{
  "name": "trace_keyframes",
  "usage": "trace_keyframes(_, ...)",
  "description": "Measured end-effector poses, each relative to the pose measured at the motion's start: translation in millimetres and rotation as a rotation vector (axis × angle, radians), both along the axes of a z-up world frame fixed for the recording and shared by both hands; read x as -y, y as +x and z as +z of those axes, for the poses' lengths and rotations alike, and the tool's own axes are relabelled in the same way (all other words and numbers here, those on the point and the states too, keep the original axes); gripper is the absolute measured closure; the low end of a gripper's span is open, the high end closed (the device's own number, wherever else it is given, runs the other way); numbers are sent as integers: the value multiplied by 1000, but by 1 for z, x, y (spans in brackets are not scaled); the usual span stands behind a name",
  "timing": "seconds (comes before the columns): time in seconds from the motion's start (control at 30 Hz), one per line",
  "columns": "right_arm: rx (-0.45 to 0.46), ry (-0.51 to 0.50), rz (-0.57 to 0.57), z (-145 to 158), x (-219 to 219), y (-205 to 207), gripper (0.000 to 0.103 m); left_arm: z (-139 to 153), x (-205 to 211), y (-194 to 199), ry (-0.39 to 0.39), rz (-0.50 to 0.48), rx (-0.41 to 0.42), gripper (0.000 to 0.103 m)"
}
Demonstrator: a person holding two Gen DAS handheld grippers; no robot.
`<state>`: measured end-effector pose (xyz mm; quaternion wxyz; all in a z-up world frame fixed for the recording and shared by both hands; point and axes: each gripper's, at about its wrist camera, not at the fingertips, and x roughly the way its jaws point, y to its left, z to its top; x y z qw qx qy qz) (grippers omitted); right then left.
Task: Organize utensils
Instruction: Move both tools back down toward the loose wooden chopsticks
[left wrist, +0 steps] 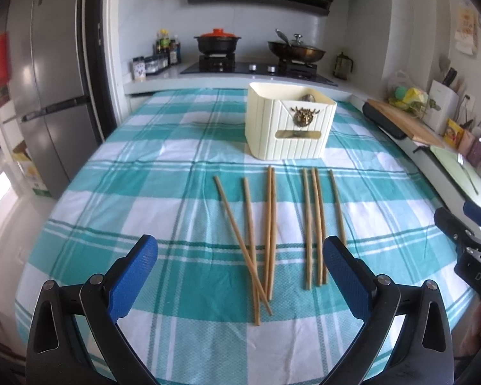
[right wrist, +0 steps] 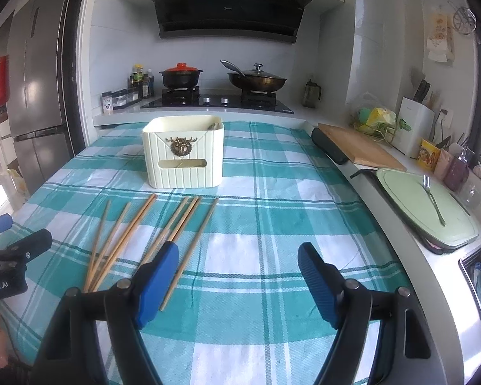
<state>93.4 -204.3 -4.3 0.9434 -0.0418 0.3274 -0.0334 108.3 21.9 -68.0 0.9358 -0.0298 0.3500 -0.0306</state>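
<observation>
Eight wooden chopsticks lie loose on the desk under a teal plaid cloth, just in front of the cream utensil holder, none inside it yet; something metal already pokes out of the holder. Left gripper hovers over the near ends, jaws wide, nothing held. Right gripper sits off to the right of the pile over bare cloth, jaws wide, empty too. Risks: two left-hand sticks cross, so a pinch there may drag both or flick one away; thin round sticks could roll or slip out; a snagged cloth could shift the holder. Readable text: "DAS" on the right gripper body in the left view, "nRobot.AI" on the left gripper body in the right view; hood logo too small.
</observation>
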Motion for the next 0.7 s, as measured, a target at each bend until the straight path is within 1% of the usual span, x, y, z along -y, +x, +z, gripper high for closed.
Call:
trace_keyframes(0.03, -1, 0, -1, -1, 1, 0, 25, -2, -2, 1, -16, -3, -10, 1)
trace_keyframes(0.1, -6, 4, -4, -2, 3, 1, 25, -5, -2, 2, -21, -1, -18, 1)
trace_keyframes(0.27, -22, 5, -9, -8, 4, 4, 25, -7, 0, 1, 20, 4, -12, 1)
trace_keyframes(0.43, -40, 14, -2, -13, 2, 8, 25, -11, 0, 2, 35, 2, -23, 1)
trace_keyframes(0.6, -45, 16, 6, -16, 0, 6, 25, -19, -11, 4, 45, 32, -41, 1)
trace_keyframes(0.7, -48, 27, 4, -22, 3, 6, 25, -32, -21, 9, 72, 71, -64, 1)
